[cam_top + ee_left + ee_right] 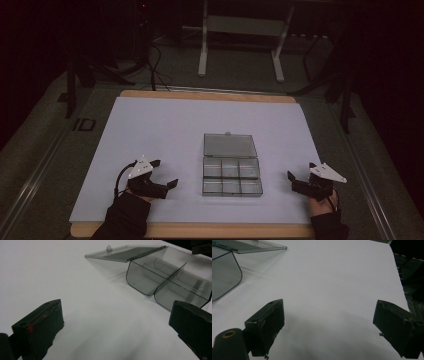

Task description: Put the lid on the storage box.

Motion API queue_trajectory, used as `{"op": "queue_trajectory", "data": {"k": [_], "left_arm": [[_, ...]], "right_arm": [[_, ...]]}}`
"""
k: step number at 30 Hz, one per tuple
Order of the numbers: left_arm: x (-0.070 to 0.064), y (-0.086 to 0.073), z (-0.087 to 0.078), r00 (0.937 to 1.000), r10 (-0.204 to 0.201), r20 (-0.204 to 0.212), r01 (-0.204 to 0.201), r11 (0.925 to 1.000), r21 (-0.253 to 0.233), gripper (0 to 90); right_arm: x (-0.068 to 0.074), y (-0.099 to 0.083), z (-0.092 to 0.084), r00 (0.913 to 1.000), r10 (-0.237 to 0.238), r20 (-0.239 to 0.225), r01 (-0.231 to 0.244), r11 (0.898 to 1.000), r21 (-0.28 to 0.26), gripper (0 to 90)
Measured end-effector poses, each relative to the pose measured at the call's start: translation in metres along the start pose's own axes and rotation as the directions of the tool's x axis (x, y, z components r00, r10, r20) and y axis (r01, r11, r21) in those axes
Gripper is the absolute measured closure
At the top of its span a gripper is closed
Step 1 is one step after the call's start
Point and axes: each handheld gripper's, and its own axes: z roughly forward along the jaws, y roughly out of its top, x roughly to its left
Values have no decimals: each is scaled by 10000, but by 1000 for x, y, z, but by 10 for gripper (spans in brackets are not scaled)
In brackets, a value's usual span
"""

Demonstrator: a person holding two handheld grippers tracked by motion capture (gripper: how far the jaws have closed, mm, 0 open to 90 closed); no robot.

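Observation:
A clear plastic compartment box lies on the white sheet, its lid folded flat toward the far side. Its several compartments look empty. My left gripper rests on the sheet to the left of the box, jaws wide apart with nothing between them. My right gripper sits to the right of the box, also open and empty. In the left gripper view, the box and lid lie beyond the open left gripper. The right gripper view has one box corner at upper left, past the right gripper.
The white sheet covers a wooden tabletop whose edge runs along the near side. Beyond the table stand a white metal frame and dark cables on the carpet. The sheet's right edge lies close to my right gripper.

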Motion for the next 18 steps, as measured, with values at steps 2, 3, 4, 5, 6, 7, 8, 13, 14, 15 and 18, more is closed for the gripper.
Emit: {"op": "queue_trajectory", "data": {"k": [2, 3, 4, 5, 6, 7, 8, 13, 14, 15, 18], "left_arm": [[-1, 0, 1, 10000, 88, 41, -88, 9999, 60, 10], [-1, 0, 1, 9999, 142, 26, -143, 9999, 81, 9], [-1, 0, 1, 9999, 142, 26, -143, 9999, 81, 10], [-3, 1, 2, 9995, 301, 44, -302, 9994, 194, 9], [-3, 1, 2, 9995, 301, 44, -302, 9994, 194, 9], [-3, 1, 3, 9992, 391, 106, -394, 9988, 294, 9], [-3, 1, 3, 9992, 391, 106, -394, 9988, 294, 10], [-4, 2, 4, 9986, 460, 247, -470, 9981, 410, 9], [-3, 2, 4, 9987, 435, 270, -446, 9982, 408, 9], [-3, 1, 3, 9987, 429, 272, -438, 9984, 363, 9], [-3, 2, 4, 9987, 421, 300, -434, 9981, 437, 9]], "right_arm": [[-1, 0, 0, 10000, 43, 14, -43, 10000, -35, 99], [-1, 0, -1, 10000, 89, -10, -89, 9999, -50, 99], [-1, 0, -1, 10000, 89, -10, -89, 9999, -50, 99], [-1, 0, -1, 9999, 142, -36, -143, 9999, -64, 99], [-1, 0, -1, 9999, 142, -36, -143, 9999, -64, 99], [-1, 0, -1, 9999, 145, -36, -145, 9999, -61, 100], [-1, 0, -1, 9999, 145, -36, -145, 9999, -61, 100], [0, 0, 0, 10000, 33, 41, -33, 10000, -43, 100], [0, 0, 0, 10000, 24, 10, -24, 10000, -28, 100], [0, 0, -1, 10000, 37, 47, -36, 10000, -40, 100], [0, 0, 0, 10000, 21, 39, -21, 10000, -40, 100]]}}
